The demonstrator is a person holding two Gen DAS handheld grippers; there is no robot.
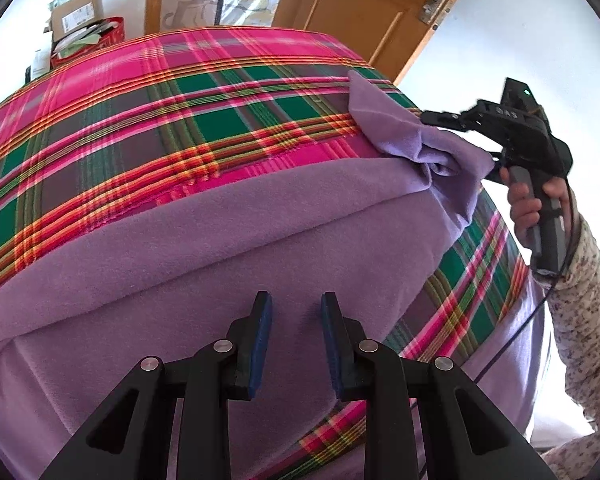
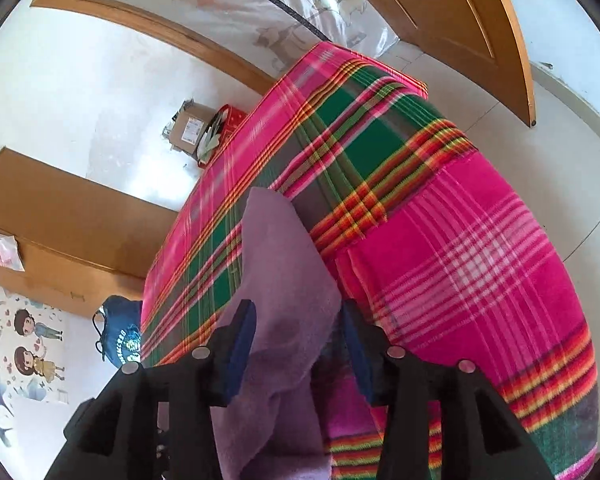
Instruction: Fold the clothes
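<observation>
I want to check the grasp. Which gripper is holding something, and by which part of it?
The right gripper has the purple cloth bunched between its fingers at the far corner. The left gripper is open above the cloth and holds nothing.

White walls, a wooden door [image 1: 364, 12], pale floor tiles [image 2: 572, 184], daylight throughout.

One purple garment [image 1: 228, 248] lies across the middle of the left wrist view, on one plaid blanket [image 1: 140, 120] filling the centre. Two grippers show: the left gripper [image 1: 296, 312] at bottom centre with two blue-padded fingers [image 1: 262, 320], and the right gripper [image 1: 432, 118] at the right edge, held by one hand [image 1: 528, 204] in one patterned sleeve [image 1: 584, 320]. One cardboard box [image 1: 78, 14] and one red container [image 1: 100, 36] sit upper left. One wooden door [image 1: 364, 4] stands at top right. In the right wrist view, two cartoon figures [image 2: 36, 344] appear lower left, and one dark blue bag [image 2: 120, 336] beside them.
</observation>
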